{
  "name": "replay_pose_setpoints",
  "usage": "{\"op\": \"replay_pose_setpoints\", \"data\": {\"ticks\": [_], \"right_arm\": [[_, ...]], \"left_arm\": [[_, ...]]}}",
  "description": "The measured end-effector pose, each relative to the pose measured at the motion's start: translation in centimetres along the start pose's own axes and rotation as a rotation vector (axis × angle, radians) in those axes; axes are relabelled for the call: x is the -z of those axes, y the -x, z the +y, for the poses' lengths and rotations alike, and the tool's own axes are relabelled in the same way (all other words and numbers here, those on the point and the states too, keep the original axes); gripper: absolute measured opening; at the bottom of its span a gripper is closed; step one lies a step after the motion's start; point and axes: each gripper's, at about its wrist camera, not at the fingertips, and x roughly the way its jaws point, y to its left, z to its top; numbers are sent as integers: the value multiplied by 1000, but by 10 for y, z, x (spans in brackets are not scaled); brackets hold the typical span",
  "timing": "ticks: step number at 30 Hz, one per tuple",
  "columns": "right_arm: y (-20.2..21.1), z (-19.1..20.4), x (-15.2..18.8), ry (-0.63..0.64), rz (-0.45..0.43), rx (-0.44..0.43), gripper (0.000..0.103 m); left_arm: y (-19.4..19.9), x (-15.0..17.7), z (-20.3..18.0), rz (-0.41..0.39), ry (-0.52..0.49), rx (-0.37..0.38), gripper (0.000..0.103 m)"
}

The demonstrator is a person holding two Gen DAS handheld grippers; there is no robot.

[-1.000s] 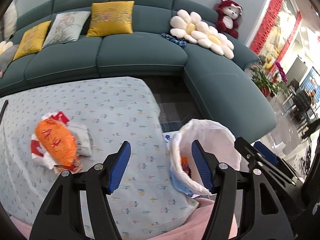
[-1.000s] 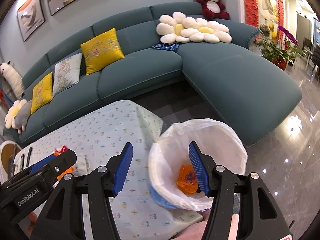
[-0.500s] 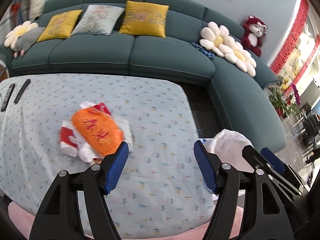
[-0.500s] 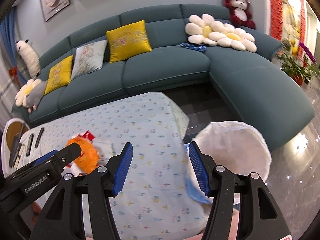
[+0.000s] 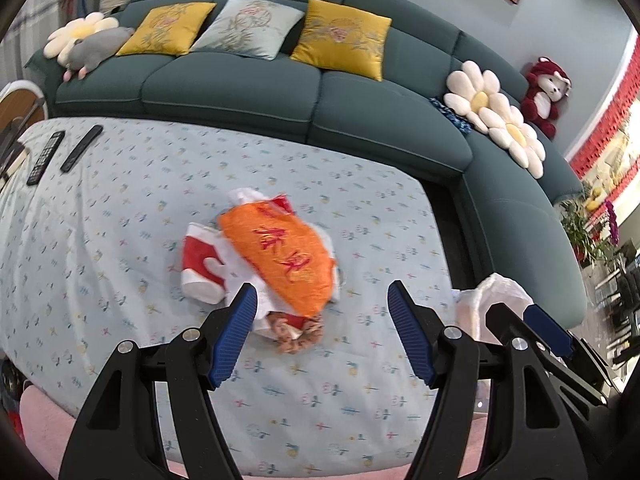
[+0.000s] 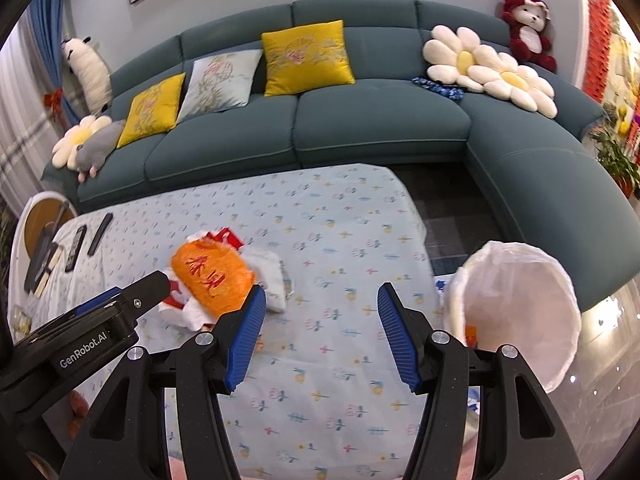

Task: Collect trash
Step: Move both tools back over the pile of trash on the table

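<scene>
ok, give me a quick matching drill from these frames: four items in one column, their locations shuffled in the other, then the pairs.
Items:
1. orange bag
2. remotes
3. red plush bear
4. white bin liner

Places:
A. top of the sofa back, right end
B. off the table's right end
C. middle of the table, on crumpled wrappers
D. far left of the table

Pairs: 1-C, 2-D, 3-A, 4-B

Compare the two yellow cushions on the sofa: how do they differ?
The right yellow embroidered cushion stands larger and more upright; the left yellow embroidered cushion looks smaller and leans back more. The pale grey-blue cushion sits between them. Both show similar embroidery.
</scene>
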Motion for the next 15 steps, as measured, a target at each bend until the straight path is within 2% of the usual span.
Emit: {"op": "replay_pose_setpoints", "data": {"ticks": [5,7,15], "right_arm": [[-17,18,2,9,32,-17,58],[-24,24,2,6,38,-24,66],[-60,48,2,14,97,-60,67]], "left_arm": [[-8,1,27,20,38,-22,65],[-13,2,38,30,54,-31,65],[-41,7,82,87,112,-76,70]]}}
